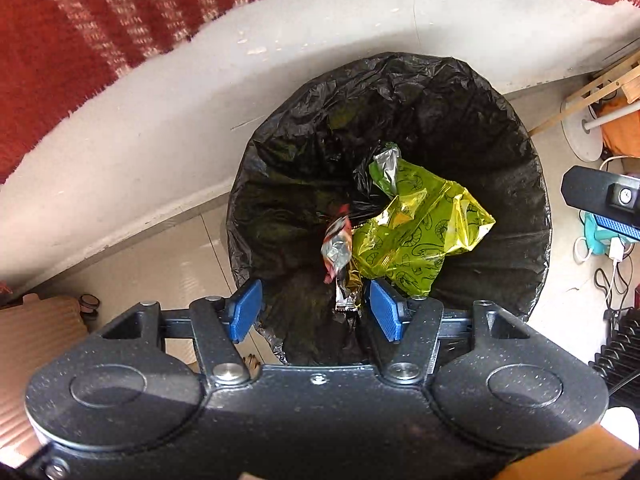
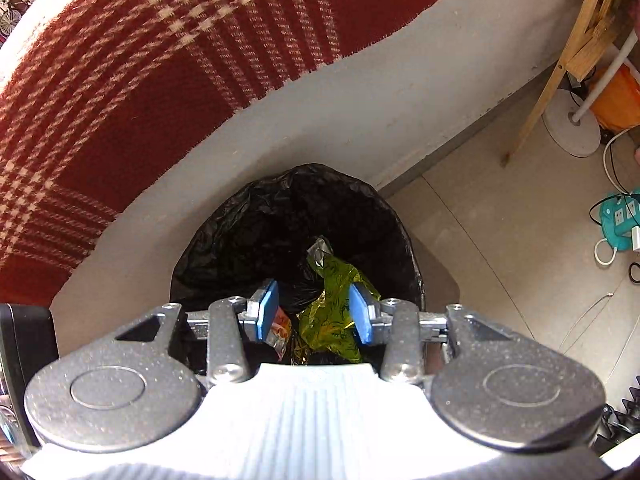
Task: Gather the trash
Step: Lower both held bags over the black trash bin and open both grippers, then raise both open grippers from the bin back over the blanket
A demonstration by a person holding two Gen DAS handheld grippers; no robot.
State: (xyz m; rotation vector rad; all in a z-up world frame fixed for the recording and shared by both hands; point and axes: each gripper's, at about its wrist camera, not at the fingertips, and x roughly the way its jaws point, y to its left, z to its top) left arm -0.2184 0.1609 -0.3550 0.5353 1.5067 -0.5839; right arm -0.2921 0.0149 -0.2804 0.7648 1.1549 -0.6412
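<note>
A round bin lined with a black bag (image 1: 472,128) (image 2: 256,224) stands on the floor against a white wall. Inside lie a crumpled yellow-green wrapper (image 1: 424,228) (image 2: 332,312) and a small red and silver wrapper (image 1: 338,248) (image 2: 280,330), the latter blurred in the left wrist view. My left gripper (image 1: 314,308) hovers open over the bin's near rim, nothing between its blue pads. My right gripper (image 2: 314,312) is open above the same bin and holds nothing. A part of the right gripper (image 1: 600,196) shows at the right edge of the left wrist view.
A red checked cloth (image 2: 140,60) hangs over the white wall behind the bin. To the right are a wooden frame (image 2: 560,60), a white round stand base (image 2: 572,130), a teal power strip (image 2: 620,220) with cables, and an orange bag (image 2: 616,100). A ribbed beige case (image 1: 32,344) stands at left.
</note>
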